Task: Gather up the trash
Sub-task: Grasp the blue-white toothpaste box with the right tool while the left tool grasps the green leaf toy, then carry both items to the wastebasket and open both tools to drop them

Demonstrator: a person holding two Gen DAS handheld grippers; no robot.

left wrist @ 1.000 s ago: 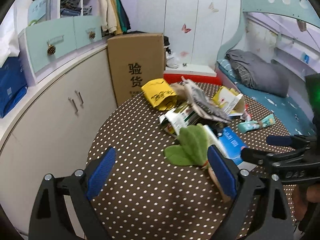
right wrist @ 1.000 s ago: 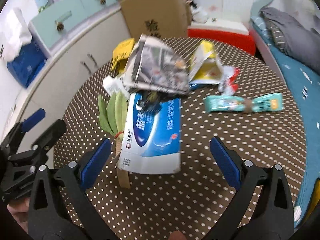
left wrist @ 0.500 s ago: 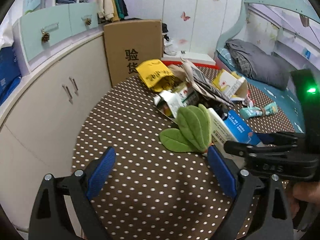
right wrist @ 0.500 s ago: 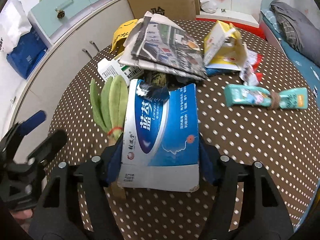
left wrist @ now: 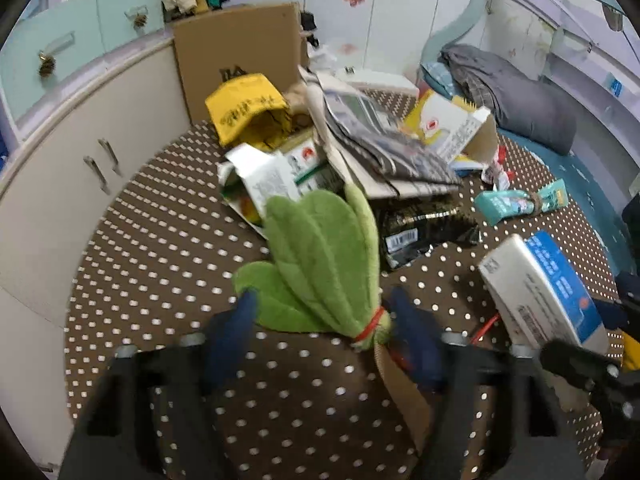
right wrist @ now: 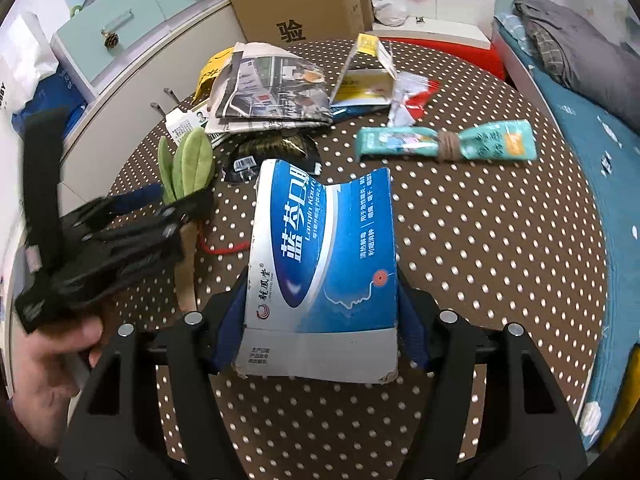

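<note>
Jaws: left gripper [left wrist: 320, 322] closing around plush leaf toy [left wrist: 320, 256], contact unclear; right gripper [right wrist: 322, 320] clamped on blue toothpaste box [right wrist: 324, 264].
Open dotted table [right wrist: 480, 240] lies right of box.
Right view alone: teal tube [right wrist: 444, 144], red wrapper [right wrist: 412, 100].
Left view alone: yellow bag [left wrist: 248, 114].

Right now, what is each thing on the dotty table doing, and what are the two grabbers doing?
Right hand-held gripper: shut on the blue box.
Blue box: held, dented at its far end.
Left hand-held gripper: closing around the green plush leaves, contact unclear.
Green plush leaves: lying between the left fingers.
Newspaper: folded, atop the pile.
Yellow carton: open.
Teal packet: tied with twine.
</note>
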